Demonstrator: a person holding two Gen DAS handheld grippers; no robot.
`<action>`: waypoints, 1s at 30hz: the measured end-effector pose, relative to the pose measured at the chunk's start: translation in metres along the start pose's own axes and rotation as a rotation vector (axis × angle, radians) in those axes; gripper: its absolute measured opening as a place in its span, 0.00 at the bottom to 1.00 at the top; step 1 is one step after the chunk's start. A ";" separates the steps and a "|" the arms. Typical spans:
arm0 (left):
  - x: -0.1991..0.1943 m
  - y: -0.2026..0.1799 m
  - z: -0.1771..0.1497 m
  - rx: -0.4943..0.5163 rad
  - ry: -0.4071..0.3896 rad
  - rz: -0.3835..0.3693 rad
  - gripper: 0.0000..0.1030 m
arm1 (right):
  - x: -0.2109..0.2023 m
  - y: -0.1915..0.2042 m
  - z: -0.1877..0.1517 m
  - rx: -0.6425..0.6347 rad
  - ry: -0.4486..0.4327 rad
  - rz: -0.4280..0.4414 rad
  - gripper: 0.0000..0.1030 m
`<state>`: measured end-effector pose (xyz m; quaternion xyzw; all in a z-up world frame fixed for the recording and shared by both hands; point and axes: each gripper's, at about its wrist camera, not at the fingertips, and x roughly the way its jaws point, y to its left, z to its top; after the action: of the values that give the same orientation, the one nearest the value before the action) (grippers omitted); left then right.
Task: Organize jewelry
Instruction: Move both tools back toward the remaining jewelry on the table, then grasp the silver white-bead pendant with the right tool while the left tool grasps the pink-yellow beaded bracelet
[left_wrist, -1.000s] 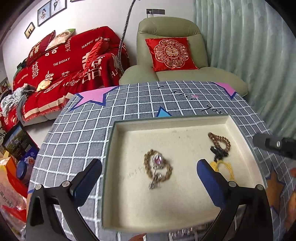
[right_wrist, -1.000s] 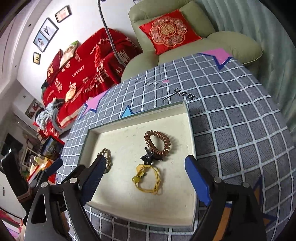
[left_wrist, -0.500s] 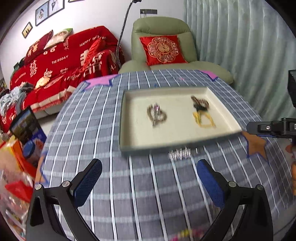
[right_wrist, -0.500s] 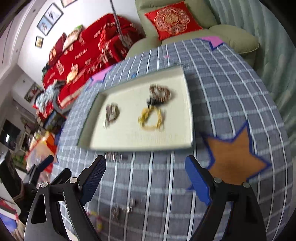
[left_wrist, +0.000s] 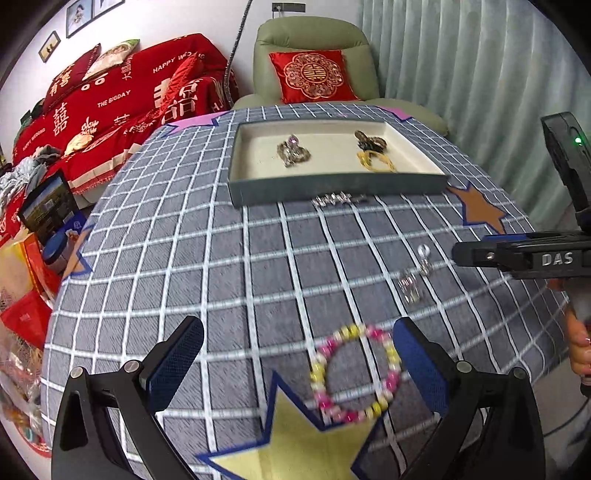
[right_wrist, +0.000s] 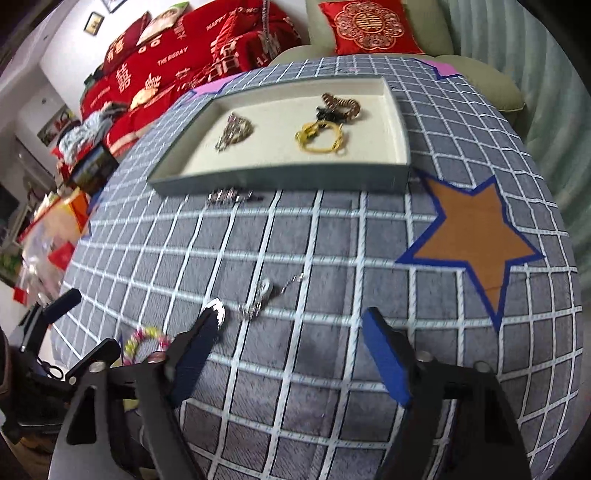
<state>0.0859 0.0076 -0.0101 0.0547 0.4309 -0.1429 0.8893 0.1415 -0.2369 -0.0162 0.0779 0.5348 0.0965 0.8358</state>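
The left tool (left_wrist: 297, 363) stands wide over the grey, white-gridded worktop (left_wrist: 229, 266), holding nothing. A pink, yellow and white beaded bracelet (left_wrist: 354, 374) lies on the cloth between its blue fingers, close to the right one. The right tool (right_wrist: 291, 354) is fairly wide and closing, with bare cloth between its fingers; small silver jewelry pieces (right_wrist: 258, 299) lie just ahead of its left fingertip. Farther ahead of both tools sits a shallow grey tray with a cream lining (left_wrist: 332, 186), holding several bracelets, and a silver hair clip (left_wrist: 334, 199) lies just before its near wall.
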 end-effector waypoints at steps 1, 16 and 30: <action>0.000 -0.001 -0.003 0.001 0.003 -0.009 1.00 | 0.002 0.002 -0.003 -0.011 0.004 -0.001 0.71; 0.020 -0.013 -0.020 0.007 0.045 -0.009 1.00 | 0.023 0.027 -0.008 -0.102 0.008 -0.055 0.58; 0.020 -0.023 -0.022 0.026 0.042 -0.021 0.83 | 0.033 0.050 -0.006 -0.195 -0.019 -0.155 0.48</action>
<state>0.0739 -0.0131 -0.0387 0.0645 0.4482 -0.1568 0.8777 0.1452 -0.1805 -0.0362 -0.0444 0.5194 0.0824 0.8494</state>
